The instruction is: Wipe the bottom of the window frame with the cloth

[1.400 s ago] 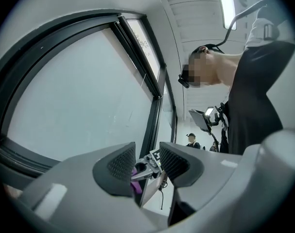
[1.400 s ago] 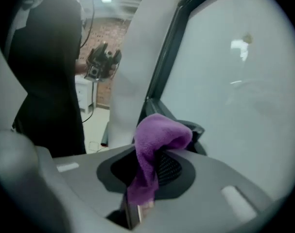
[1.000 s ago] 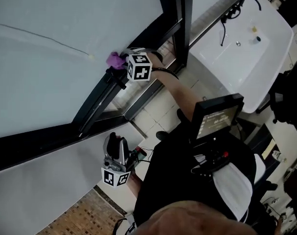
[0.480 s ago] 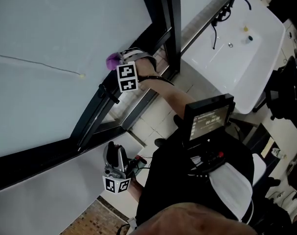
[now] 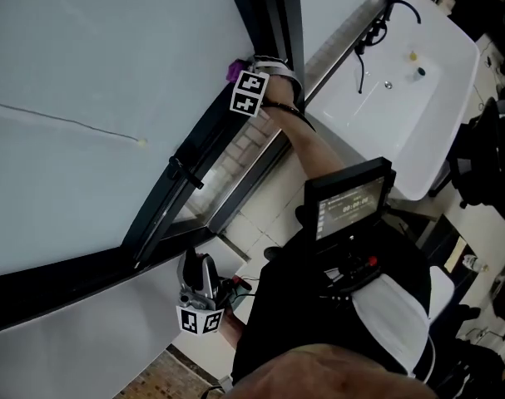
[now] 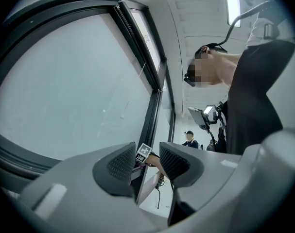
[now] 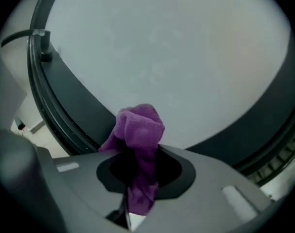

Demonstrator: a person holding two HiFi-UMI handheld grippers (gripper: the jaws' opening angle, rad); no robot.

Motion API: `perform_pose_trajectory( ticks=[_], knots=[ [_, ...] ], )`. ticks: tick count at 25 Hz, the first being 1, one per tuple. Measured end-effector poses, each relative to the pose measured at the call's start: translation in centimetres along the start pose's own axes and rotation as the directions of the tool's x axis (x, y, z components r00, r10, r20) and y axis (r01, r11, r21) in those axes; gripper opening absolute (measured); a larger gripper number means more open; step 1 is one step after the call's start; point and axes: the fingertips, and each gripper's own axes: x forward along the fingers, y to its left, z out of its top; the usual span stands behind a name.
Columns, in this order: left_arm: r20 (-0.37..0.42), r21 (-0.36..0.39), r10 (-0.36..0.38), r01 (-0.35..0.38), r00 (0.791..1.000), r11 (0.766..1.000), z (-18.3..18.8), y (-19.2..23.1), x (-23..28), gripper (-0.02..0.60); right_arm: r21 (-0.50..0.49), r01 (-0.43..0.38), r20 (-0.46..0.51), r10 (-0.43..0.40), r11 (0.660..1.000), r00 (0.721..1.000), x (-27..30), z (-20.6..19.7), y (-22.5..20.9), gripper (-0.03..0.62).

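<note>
A purple cloth [image 7: 137,130] is pinched between the jaws of my right gripper [image 7: 140,166], its bunched end pressed against the dark bottom rail of the window frame [image 7: 84,115]. In the head view the cloth [image 5: 235,70] shows as a small purple tuft beside the right gripper's marker cube [image 5: 250,93], high on the frame [image 5: 204,144] near the upright post. My left gripper [image 5: 199,283] hangs low by the person's side, far from the frame. Its jaws stand apart with nothing between them in the left gripper view [image 6: 145,161].
A large frosted pane [image 5: 94,73] fills the left. A small latch [image 5: 179,169] sticks out from the rail below the cloth. A white washbasin [image 5: 410,90] with a dark tap sits at the right. A screen on the person's chest rig [image 5: 350,202] juts forward.
The right gripper has slid the cloth along the bottom rail up and to the right, toward the upright post. The left gripper stays low and still.
</note>
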Motion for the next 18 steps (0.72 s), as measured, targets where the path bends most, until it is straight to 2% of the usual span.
perform_pose_trajectory(
  ticks=[3, 5, 7, 8, 11, 15, 16, 18],
  knots=[
    [-0.001, -0.002, -0.018, 0.018, 1.0, 1.0, -0.1, -0.1, 0.7, 0.16, -0.165, 0.014, 0.047, -0.006, 0.986, 0.999, -0.1, 2.0, 1.7, 0.072],
    [0.001, 0.006, -0.033, 0.033, 0.999, 0.999, 0.1, -0.3, 1.2, 0.16, -0.112, 0.026, 0.082, -0.017, 0.993, 0.996, 0.9, 1.1, 1.1, 0.072],
    [0.005, 0.009, -0.039, 0.039, 0.999, 0.999, 0.2, -0.2, 1.2, 0.16, -0.028, 0.07, 0.03, -0.069, 0.997, 0.997, 1.8, -1.4, -0.9, 0.071],
    [0.007, 0.007, -0.038, 0.038, 0.999, 0.999, 0.1, -0.1, 1.1, 0.16, -0.023, 0.093, -0.012, -0.093, 0.995, 0.996, 2.0, -2.3, -1.7, 0.067],
    [0.009, 0.001, -0.029, 0.029, 1.0, 1.0, 0.0, 0.0, 0.9, 0.16, -0.08, 0.092, -0.065, -0.097, 0.993, 0.993, 0.9, -2.1, -1.6, 0.071],
    [0.018, 0.003, -0.017, 0.017, 1.0, 1.0, 0.5, 0.3, 1.0, 0.16, -0.219, 0.061, 0.083, -0.044, 0.974, 0.996, -0.5, 2.4, 1.5, 0.072],
    [0.022, 0.005, -0.017, 0.017, 1.0, 1.0, 0.7, 0.2, 1.0, 0.16, -0.228, 0.074, 0.08, -0.057, 0.971, 0.995, 0.3, 2.0, 1.4, 0.072],
    [0.033, 0.007, -0.014, 0.014, 0.999, 1.0, 1.0, 0.2, 0.6, 0.16, -0.194, 0.137, 0.003, -0.139, 0.971, 0.99, 1.6, -1.0, -0.7, 0.069]
  ],
)
